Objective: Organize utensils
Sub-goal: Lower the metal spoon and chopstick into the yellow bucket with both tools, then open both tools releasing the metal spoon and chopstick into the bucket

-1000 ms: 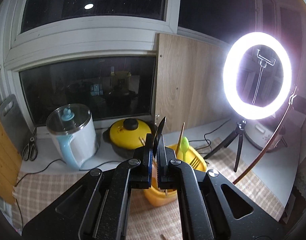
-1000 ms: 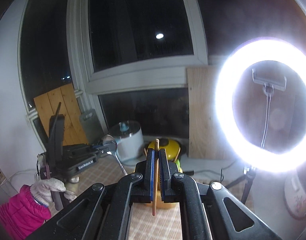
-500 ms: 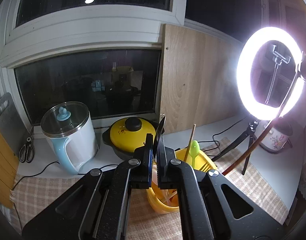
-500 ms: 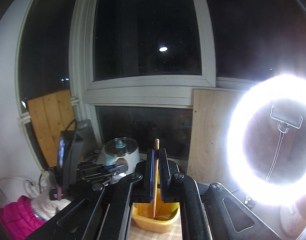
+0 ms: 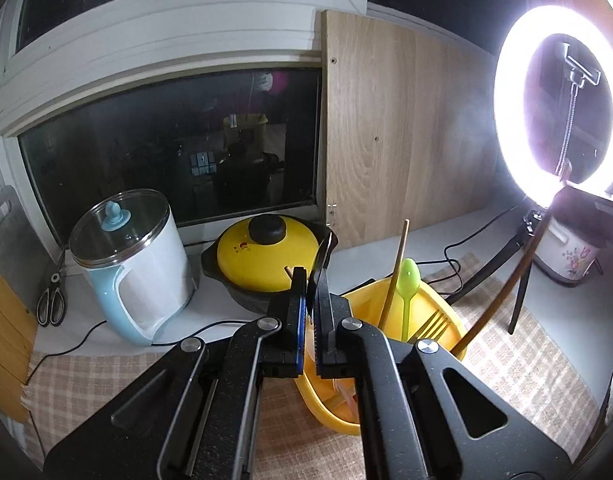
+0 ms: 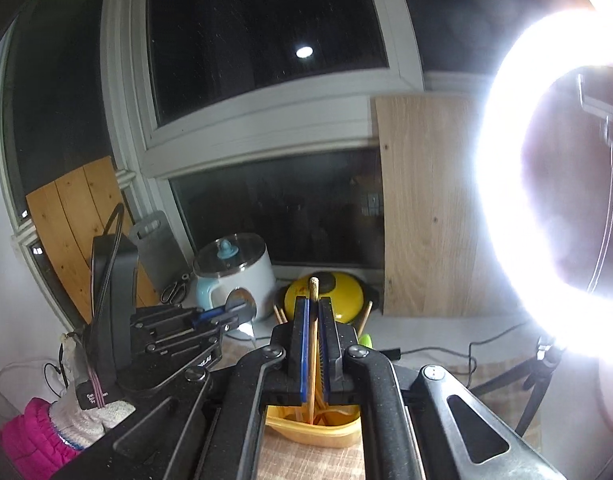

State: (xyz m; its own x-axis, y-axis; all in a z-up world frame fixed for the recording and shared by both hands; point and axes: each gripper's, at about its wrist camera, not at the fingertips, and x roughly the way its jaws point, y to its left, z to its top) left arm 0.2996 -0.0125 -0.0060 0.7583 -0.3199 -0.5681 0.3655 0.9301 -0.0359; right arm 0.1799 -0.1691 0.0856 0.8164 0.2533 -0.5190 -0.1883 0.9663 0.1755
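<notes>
— Holding a spoon (image 5: 324, 254) in my left fingers (image 5: 311, 300), pinched tight. My right fingers (image 6: 313, 334) squeeze a chopstick (image 6: 313, 312).

— What changed?

— Both came lower. The chopstick's bottom end now dips into the yellow holder (image 6: 312, 430) on the bench (image 5: 566, 312). Almost time to let go, I think.

— Anything in the way?

— The green spoon (image 5: 408, 280) and fork (image 5: 428, 324) already stand inside. The yellow pot (image 5: 268, 256) sits just behind.
</notes>
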